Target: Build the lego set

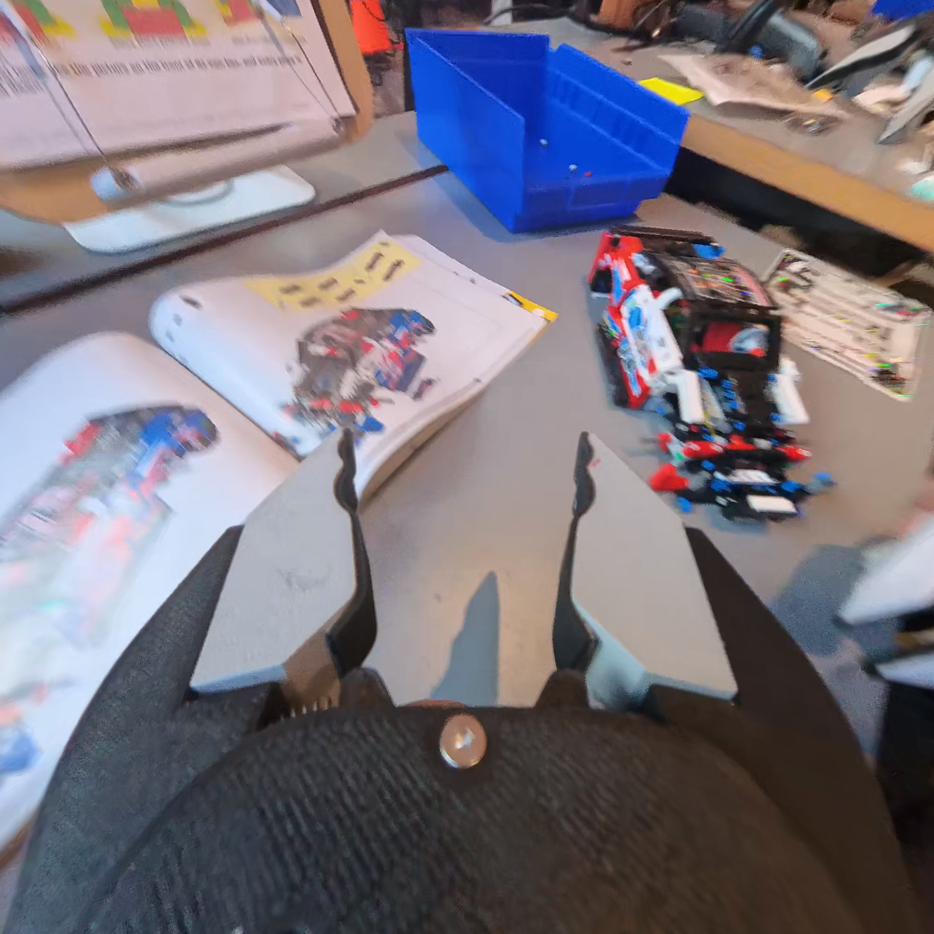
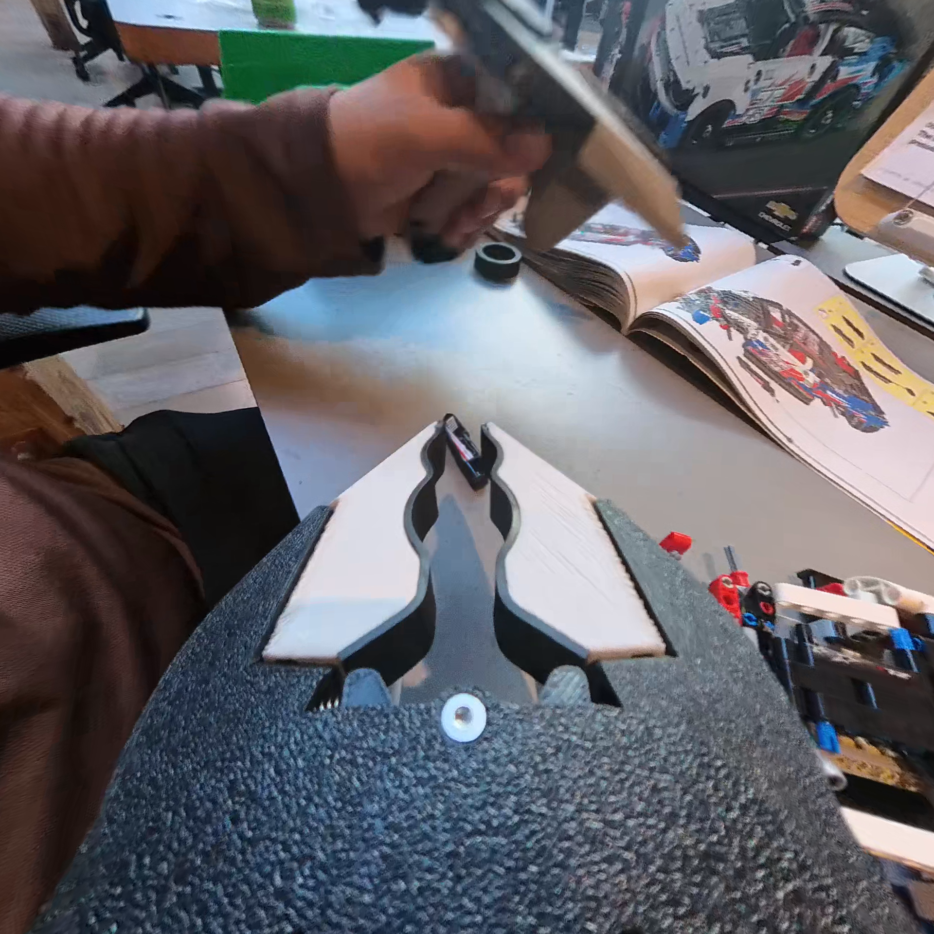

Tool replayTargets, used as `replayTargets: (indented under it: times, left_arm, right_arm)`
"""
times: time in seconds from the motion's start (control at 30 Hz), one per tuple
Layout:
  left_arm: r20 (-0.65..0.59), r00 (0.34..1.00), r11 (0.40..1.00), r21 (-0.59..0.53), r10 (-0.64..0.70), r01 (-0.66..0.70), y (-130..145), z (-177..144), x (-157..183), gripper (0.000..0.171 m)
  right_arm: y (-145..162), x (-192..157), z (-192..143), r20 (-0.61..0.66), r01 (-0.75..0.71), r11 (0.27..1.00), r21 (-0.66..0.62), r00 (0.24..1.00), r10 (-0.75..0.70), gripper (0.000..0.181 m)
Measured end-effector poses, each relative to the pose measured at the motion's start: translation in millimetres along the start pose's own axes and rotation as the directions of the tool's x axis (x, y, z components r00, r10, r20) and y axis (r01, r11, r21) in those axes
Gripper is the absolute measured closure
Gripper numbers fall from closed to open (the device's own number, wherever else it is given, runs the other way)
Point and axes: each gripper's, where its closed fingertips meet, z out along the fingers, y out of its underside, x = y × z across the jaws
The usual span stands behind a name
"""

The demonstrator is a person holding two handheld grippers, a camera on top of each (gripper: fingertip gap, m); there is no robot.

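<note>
While the right gripper [image 2: 462, 450] pinches a small black piece [image 2: 464, 450], the left gripper [image 1: 462, 467] waits, fingers spread.
Next, I think, the piece must go to the half-built car [image 1: 692, 343], right of the open book [image 1: 348, 348].

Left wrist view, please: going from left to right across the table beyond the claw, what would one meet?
Open instruction book → blue bin → partly built toy car → sheet of small parts.

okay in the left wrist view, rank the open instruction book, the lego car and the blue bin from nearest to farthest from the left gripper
From the left gripper, jaws open and empty:
1. Instruction book, just ahead on the left, its page edge by the left fingertip.
2. Lego car, ahead to the right.
3. Blue bin, at the back, beyond both.
</note>
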Motion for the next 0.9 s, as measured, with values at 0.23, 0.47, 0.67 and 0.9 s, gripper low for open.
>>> replayTargets:
  times: [0.23,0.47,0.67,0.9]
  left_arm:
    - [0.045,0.997,0.998,-0.030,0.062,-0.061,-17,47,-31,0.085]
    - [-0.083,0.988,0.986,-0.086,0.133,-0.140,36,52,-14,0.092]
    - [-0.037,0.937,0.905,-0.248,0.348,-0.346,68,66,-17,0.103]
    - [-0.052,0.938,0.899,-0.272,0.344,-0.345,73,67,-15,0.096]
  right_arm:
    - [-3,3,-4,0.007,-0.011,1.000,0.021,1.000,0.011,0.168]
    - [0,14,-6,0.014,-0.063,0.998,0.028,0.998,0.063,0.167]
    - [3,20,1,0.027,-0.076,0.997,0.012,0.997,0.075,0.167]
    - [2,27,3,0.049,-0.139,0.990,0.021,0.989,0.138,0.168]
